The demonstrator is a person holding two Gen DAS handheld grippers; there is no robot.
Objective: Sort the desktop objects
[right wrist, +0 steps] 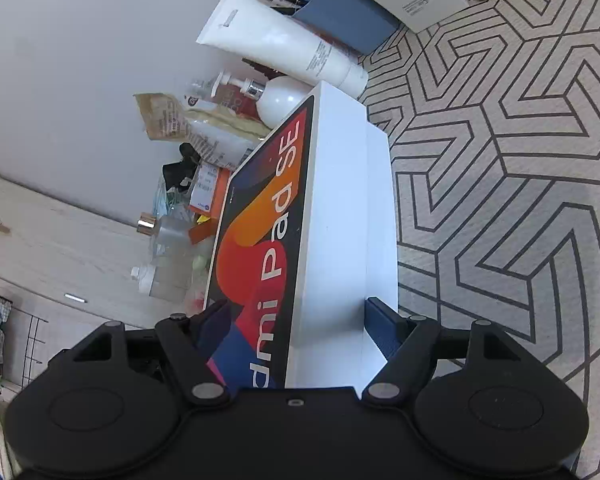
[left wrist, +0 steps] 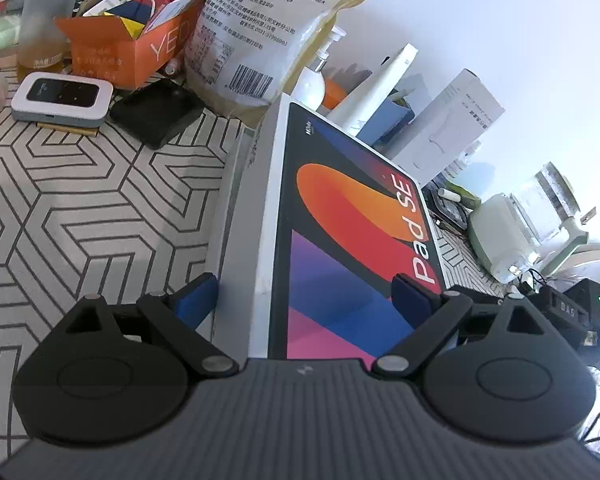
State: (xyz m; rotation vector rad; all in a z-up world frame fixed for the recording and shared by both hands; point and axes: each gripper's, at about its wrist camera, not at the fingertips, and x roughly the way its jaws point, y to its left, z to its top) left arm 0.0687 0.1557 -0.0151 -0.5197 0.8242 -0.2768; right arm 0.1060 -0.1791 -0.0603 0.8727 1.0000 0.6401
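A white tablet box (left wrist: 352, 236) with a colourful printed "Pad SE" face lies stacked on a second white box (left wrist: 240, 248). The stack is above the patterned table cover. My left gripper (left wrist: 304, 300) straddles one end of the stack. One blue pad sits against the lower box's side, the other on the printed face. My right gripper (right wrist: 300, 320) straddles the opposite end of the tablet box (right wrist: 268, 216) and the lower box (right wrist: 380, 220) the same way. Both pairs of jaws stand wide, closed across the stack.
In the left wrist view, beyond the stack, are a white pocket router (left wrist: 62, 100), a black pad (left wrist: 156, 114), an orange carton (left wrist: 132, 48), a printed food bag (left wrist: 260, 28) and a pump bottle (left wrist: 310, 84). A white tube (right wrist: 284, 44) and a blue holder (right wrist: 340, 16) stand by the wall.
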